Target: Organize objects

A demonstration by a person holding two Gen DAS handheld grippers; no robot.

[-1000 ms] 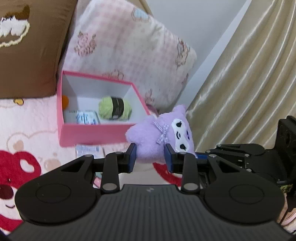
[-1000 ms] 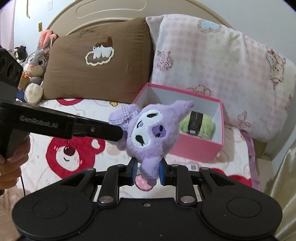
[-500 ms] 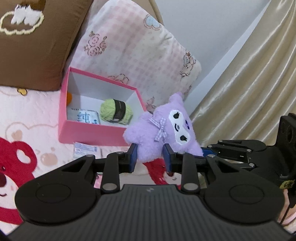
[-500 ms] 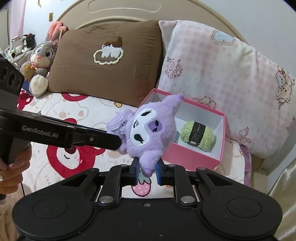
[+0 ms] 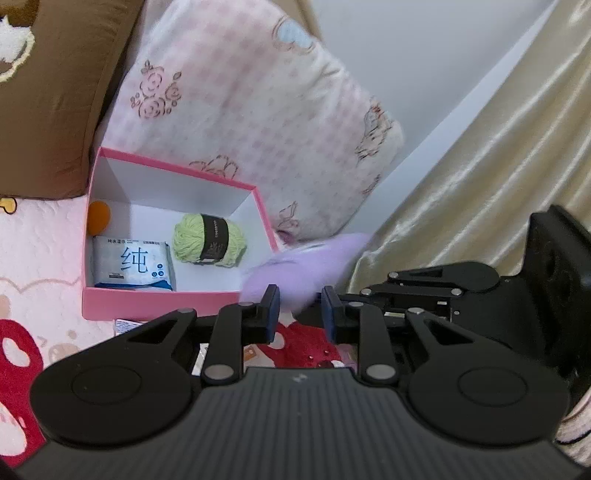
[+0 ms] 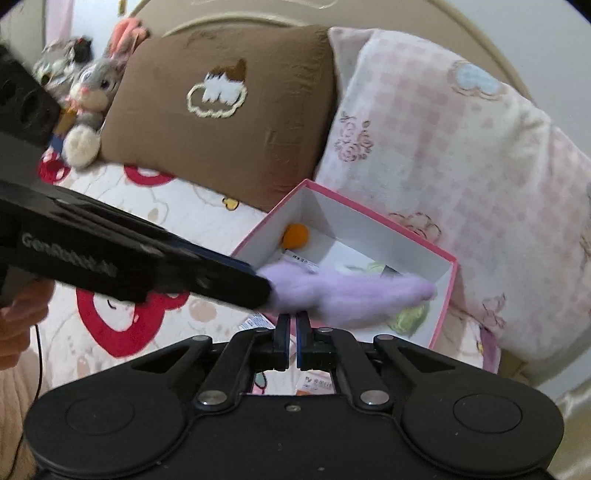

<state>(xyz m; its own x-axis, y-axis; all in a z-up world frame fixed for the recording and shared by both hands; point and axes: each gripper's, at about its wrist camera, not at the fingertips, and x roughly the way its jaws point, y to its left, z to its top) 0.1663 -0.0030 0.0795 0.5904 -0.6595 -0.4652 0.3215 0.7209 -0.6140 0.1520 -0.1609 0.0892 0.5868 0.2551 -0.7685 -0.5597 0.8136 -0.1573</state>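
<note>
Left view alone shows the curtain (image 5: 480, 166); right view alone, the bed's headboard (image 6: 258, 18). Blurred purple plush (image 6: 347, 291) hangs over the pink box (image 5: 155, 301) near edge, pinched by left tongs (image 5: 298, 308). Right tongs (image 6: 292, 326) pressed together just below the plush.

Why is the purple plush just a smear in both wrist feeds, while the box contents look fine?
Left wrist: motion blur smears only the purple plush; yarn and wipes pack in the pink box stay sharp. Right wrist: the plush streaks across the box; the whole frame is softer.
</note>
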